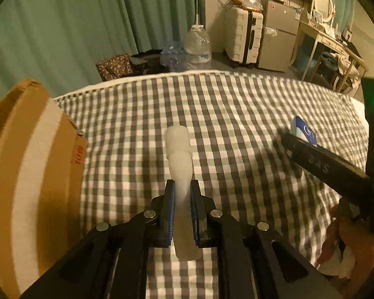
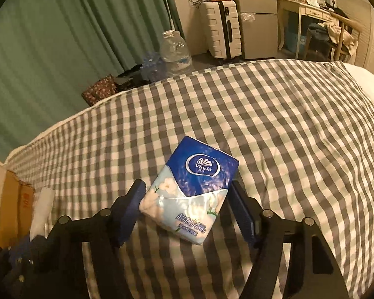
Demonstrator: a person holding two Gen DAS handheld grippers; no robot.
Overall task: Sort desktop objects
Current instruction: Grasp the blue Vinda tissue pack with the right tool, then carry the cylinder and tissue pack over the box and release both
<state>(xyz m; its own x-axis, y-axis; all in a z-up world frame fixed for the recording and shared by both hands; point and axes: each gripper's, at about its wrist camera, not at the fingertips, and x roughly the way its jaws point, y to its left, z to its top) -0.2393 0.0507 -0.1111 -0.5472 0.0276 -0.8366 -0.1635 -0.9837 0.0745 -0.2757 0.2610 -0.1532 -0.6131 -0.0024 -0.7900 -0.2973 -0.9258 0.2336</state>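
Left gripper pinching a translucent white bottle; right gripper spread around the tissue pack, which may slip askew on closing

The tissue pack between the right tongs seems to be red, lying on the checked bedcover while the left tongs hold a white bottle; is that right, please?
Not quite: the tissue pack is blue and white, not red, as the right wrist view shows. The rest stands: it sits between the right tongs on the checked bedcover, and the left tongs hold the white bottle.
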